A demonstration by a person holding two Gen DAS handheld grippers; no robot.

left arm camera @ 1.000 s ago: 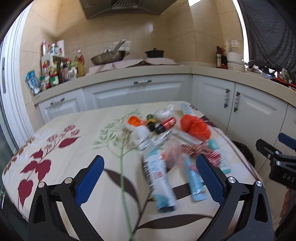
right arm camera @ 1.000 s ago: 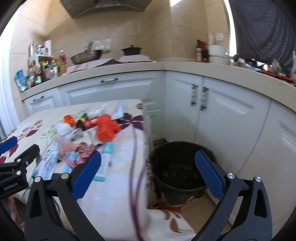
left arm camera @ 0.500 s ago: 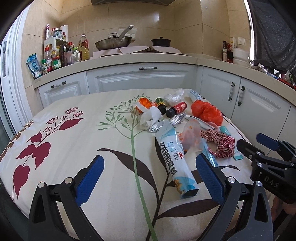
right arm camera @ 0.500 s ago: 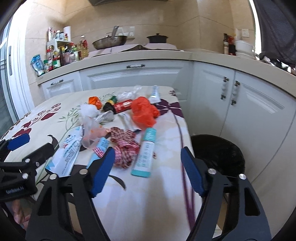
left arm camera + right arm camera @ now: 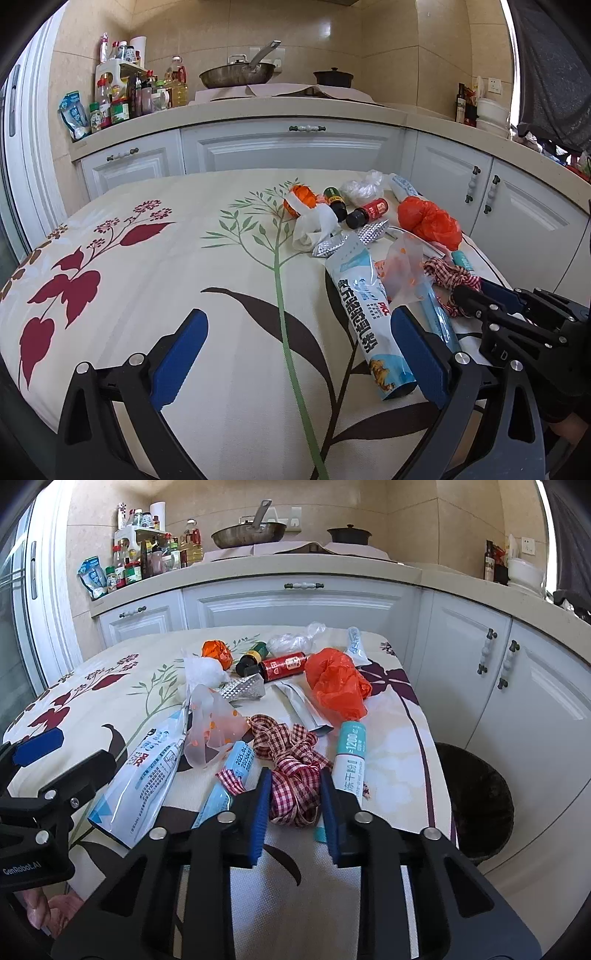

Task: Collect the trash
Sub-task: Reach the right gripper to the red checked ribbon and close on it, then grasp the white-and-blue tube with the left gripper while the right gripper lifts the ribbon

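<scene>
Trash lies in a heap on the flowered tablecloth. My right gripper is closing around a red-checked ribbon, which fills the gap between its blue pads. Beside it lie a teal tube, a long white-and-blue packet, an orange plastic bag and a red-labelled bottle. My left gripper hovers open over bare cloth, with the white-and-blue packet just inside its right finger. The left wrist view catches the right gripper at the ribbon.
A black trash bin stands on the floor right of the table, against white cabinets. The counter behind carries bottles, a pan and a pot. A hand shows under the left gripper.
The right gripper swung from the bin to the table, sank to the checked ribbon and narrowed from wide open. The left gripper drifted slightly closer to the cloth, still open.
</scene>
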